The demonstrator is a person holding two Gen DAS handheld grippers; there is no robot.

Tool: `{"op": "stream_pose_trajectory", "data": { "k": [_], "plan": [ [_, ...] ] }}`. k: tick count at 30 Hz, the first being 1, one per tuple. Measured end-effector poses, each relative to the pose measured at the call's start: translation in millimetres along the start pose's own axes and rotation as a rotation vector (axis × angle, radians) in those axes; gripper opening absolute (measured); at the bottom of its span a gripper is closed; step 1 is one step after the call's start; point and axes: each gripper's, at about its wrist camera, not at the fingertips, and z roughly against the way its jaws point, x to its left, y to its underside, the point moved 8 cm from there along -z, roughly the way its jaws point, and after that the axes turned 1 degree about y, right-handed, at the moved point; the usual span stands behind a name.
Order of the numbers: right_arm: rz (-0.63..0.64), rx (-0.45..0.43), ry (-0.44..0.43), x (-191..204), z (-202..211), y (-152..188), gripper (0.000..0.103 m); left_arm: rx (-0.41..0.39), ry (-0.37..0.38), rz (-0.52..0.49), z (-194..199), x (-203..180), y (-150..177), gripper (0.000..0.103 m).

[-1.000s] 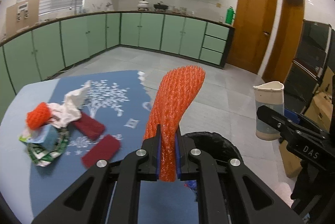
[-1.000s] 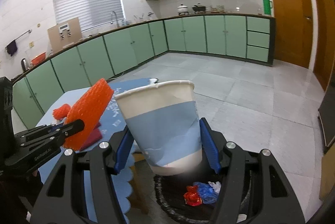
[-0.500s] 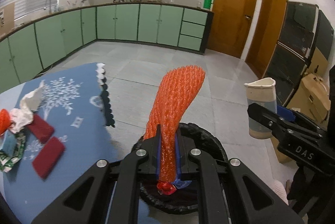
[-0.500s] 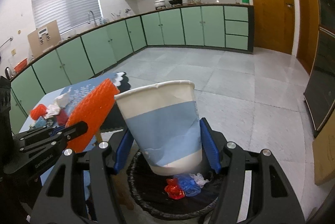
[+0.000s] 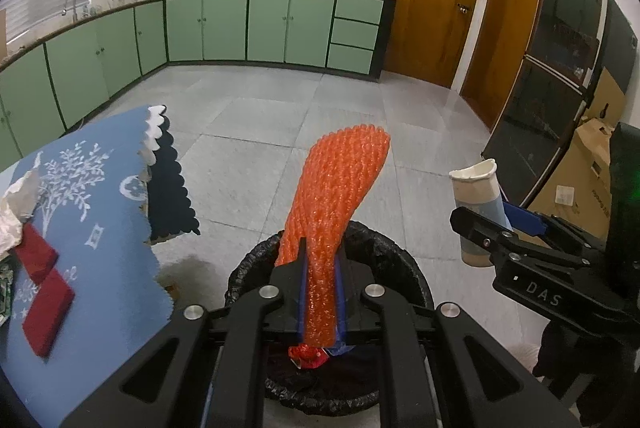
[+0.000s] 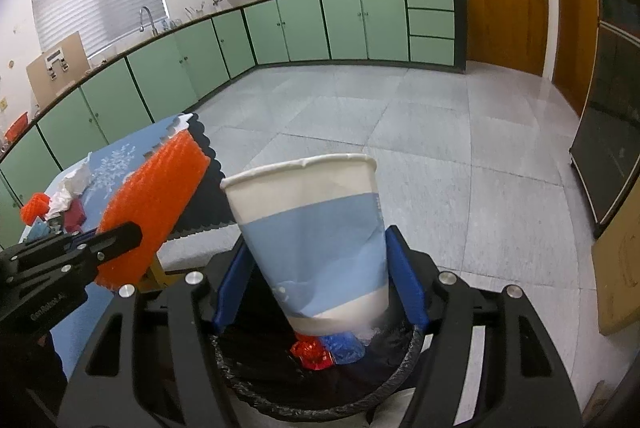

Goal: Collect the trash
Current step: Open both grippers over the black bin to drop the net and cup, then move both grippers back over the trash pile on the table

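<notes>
Right wrist view: black-lined trash bin (image 6: 320,392) on the grey tiled floor (image 6: 420,132) holds red and blue wrappers (image 6: 326,350). Directly above, the right gripper (image 6: 320,284) is opening, pads standing off the paper cup (image 6: 316,240). The left gripper (image 5: 320,292) is clamped on orange foam netting (image 5: 336,196). More trash lies on the blue-clothed table (image 5: 92,228).

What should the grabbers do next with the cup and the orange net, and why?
Probably let go. The right gripper is already opening around the paper cup, which tilts above the black-lined trash bin. The left gripper is shut on the orange foam net, also over the bin, so opening it next should drop the net in too.
</notes>
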Motion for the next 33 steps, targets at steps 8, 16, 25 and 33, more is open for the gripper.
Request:
{"op": "stream_pose_trajectory", "data": {
  "k": [8,16,25,33],
  "plan": [
    [-0.026,0.004,0.015,-10,-2,1,0.077,0.002,0.015,0.001,-4,1,-1,0.045],
    [-0.064,-0.024,0.043,-16,9,-3,0.091,-0.034,0.013,0.019,14,9,-6,0.069],
    [-0.030,-0.065,0.000,22,29,-13,0.091,-0.117,-0.078,0.073,66,58,-7,0.074],
    [0.037,-0.085,-0.088,91,35,-21,0.091,-0.161,-0.198,0.140,114,119,7,0.074]
  ]
}}
